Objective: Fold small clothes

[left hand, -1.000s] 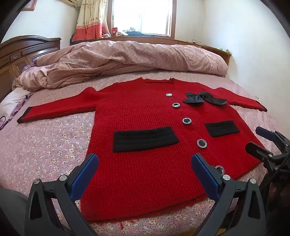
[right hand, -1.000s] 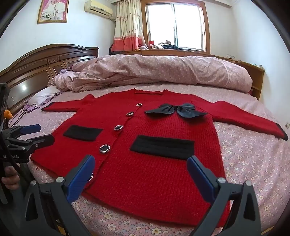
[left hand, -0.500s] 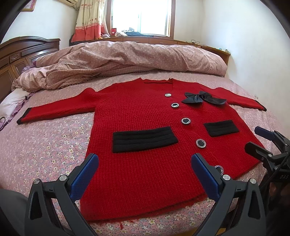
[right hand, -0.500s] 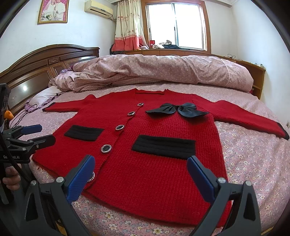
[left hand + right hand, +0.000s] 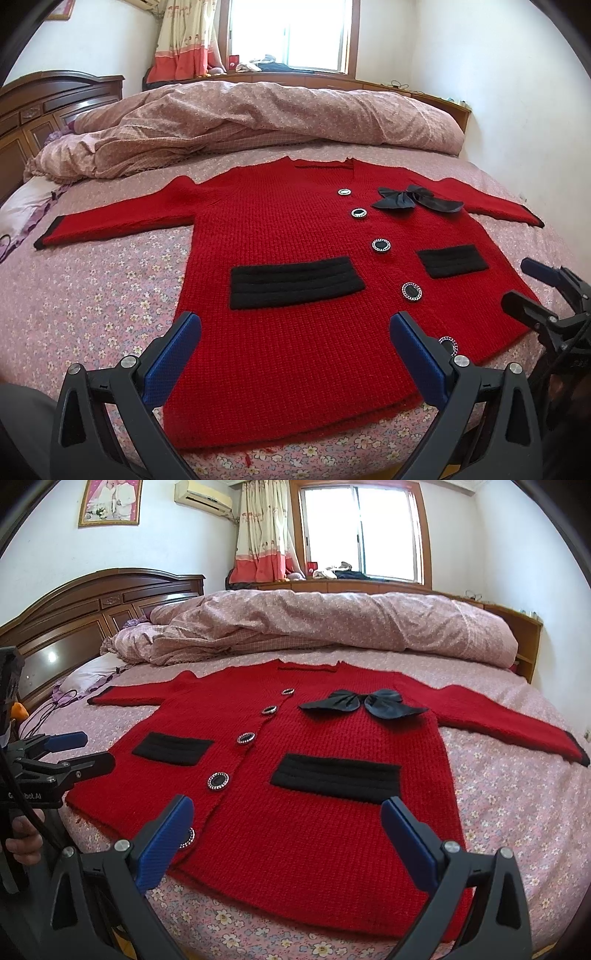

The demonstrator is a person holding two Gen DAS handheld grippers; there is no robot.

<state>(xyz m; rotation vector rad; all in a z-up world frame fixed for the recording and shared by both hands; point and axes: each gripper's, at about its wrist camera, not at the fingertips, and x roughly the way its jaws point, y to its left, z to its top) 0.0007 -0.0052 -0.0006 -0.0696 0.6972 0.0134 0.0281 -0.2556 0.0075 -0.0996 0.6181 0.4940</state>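
A small red knitted cardigan (image 5: 295, 236) lies flat and spread out on the bed, sleeves out to both sides, with two black pockets, round buttons and a black bow (image 5: 417, 197). It also shows in the right wrist view (image 5: 314, 775). My left gripper (image 5: 295, 354) is open and empty, hovering just above the cardigan's hem. My right gripper (image 5: 288, 834) is open and empty above the hem too. The right gripper also shows at the right edge of the left wrist view (image 5: 532, 288), and the left gripper at the left edge of the right wrist view (image 5: 77, 753).
The bed has a pink floral sheet (image 5: 92, 295). A bunched pink duvet (image 5: 258, 114) lies along the far side. A dark wooden headboard (image 5: 92, 609) stands at the left with a pillow (image 5: 92, 672) beside it. A white wall (image 5: 517, 92) is to the right.
Both grippers have drifted slightly; the view of the cardigan has shifted a little. The cardigan has not moved and both grippers stay open.
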